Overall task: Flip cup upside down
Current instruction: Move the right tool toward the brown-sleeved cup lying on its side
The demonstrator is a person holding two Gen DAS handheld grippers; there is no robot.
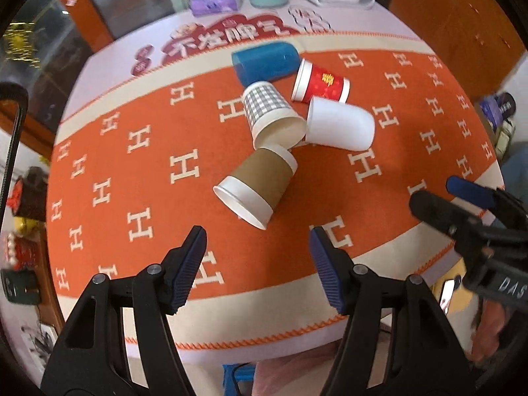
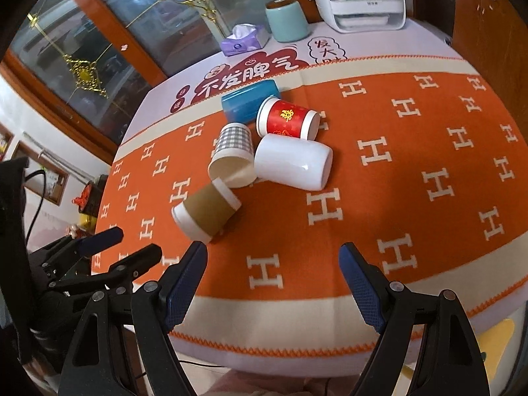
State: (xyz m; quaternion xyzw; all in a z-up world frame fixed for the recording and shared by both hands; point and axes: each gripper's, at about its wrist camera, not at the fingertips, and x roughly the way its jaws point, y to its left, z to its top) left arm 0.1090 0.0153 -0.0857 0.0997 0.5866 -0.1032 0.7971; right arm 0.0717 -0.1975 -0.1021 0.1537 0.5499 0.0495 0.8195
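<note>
1. Five cups lie tumbled on their sides in a cluster on the orange cloth [image 1: 138,151]: a brown-sleeved cup [image 1: 255,186] nearest the person, a checked cup [image 1: 272,114] touching it behind, then a white cup [image 1: 341,122], a red cup [image 1: 321,82] and a blue cup [image 1: 264,61] at the far end.
2. The left gripper [image 1: 259,265] hovers just short of the brown-sleeved cup with its jaws spread wide and nothing between them. The right gripper [image 2: 274,279] hangs beside it, also wide apart and empty.
3. My guess is the brown-sleeved cup goes first, since its open mouth faces the left gripper.
4. To do it well, I would close across the sleeved middle, lightly, because paper walls crush. Then lift clear of the checked cup before rotating, and set the rim down flat.
5. The pile is tight; dragging one cup could roll its neighbours.
6. The left wrist view is slightly blurred, so the cup rims look soft.
7. I cannot tell whether the white cup's mouth faces away or towards the checked cup.
8. The person's hands are out of sight.
</note>
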